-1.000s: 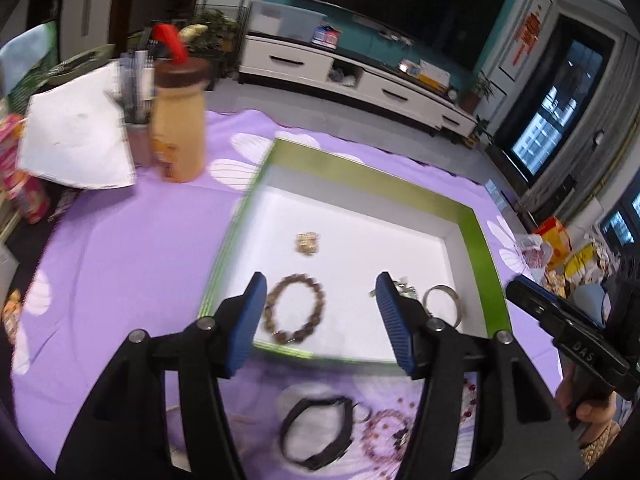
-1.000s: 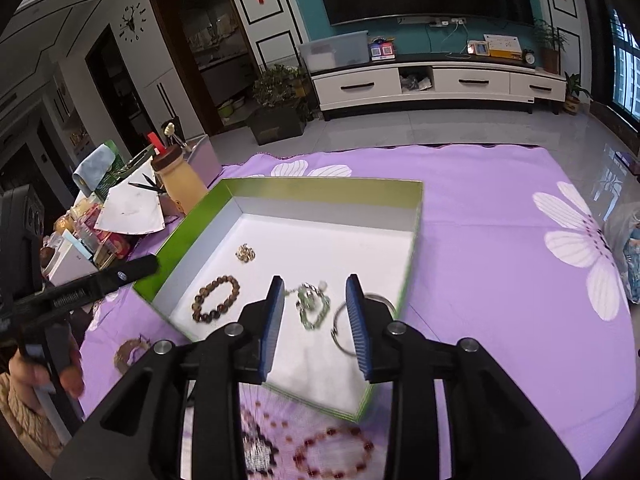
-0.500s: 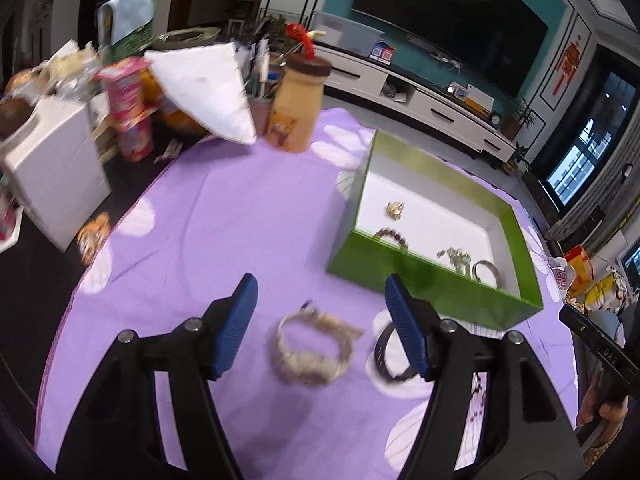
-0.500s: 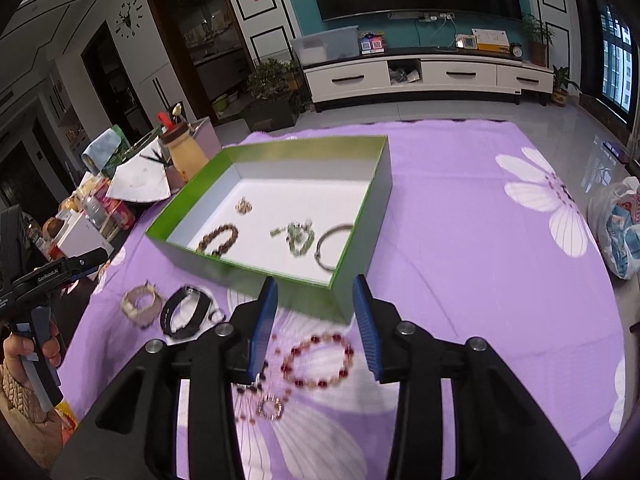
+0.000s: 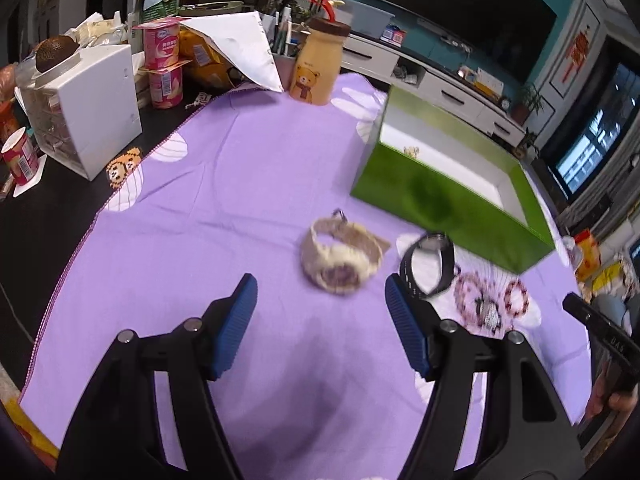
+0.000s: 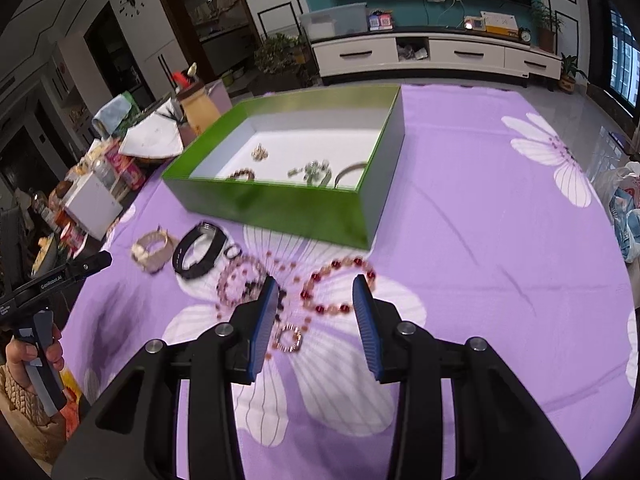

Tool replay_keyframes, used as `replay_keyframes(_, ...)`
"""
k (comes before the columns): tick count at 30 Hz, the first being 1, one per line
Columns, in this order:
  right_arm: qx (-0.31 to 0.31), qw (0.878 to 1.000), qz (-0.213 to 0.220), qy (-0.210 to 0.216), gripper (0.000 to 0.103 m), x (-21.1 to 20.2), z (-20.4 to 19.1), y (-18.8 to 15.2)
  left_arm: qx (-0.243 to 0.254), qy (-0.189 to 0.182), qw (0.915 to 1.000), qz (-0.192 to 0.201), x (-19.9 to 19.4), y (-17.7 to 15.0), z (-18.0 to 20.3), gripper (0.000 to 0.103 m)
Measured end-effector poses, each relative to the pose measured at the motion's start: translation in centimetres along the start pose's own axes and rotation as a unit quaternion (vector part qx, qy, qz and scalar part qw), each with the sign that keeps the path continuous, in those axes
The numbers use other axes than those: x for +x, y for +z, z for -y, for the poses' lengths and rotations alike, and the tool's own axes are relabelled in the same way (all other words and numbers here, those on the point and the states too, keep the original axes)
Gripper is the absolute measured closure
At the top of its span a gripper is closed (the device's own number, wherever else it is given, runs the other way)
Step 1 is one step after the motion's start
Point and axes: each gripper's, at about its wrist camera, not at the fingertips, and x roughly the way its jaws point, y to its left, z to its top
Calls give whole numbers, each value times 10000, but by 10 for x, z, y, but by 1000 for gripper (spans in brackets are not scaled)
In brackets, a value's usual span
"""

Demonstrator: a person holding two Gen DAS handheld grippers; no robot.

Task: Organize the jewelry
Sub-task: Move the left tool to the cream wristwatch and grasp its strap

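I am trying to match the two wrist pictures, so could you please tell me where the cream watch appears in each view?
Left wrist: cream watch lies on the purple cloth at centre, just beyond the open left gripper.
Right wrist: cream watch lies far left of centre, left of the black band.
Shared landmark: the green box, behind the watch in both views.
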Motion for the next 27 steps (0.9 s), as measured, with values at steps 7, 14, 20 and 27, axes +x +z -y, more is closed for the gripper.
replay_keyframes(7,-160,9993,-340,4,64,15,-11,-20,120,-72,9998,-163,2,-18,6,35)
replay_keyframes(14,-463,9973,-563,-115,64,36,-24,-37,104,-171,9994,-298,9,-23,9,35)
replay_keyframes(20,-779,9949,-548,-320,64,51,-32,-40,80,-148,9994,-308,12,-22,8,35)
replay_keyframes(27,-1277,9895,-407,-539,78,61,-47,-38,-48,-164,9995,-279,17,-16,5,35)
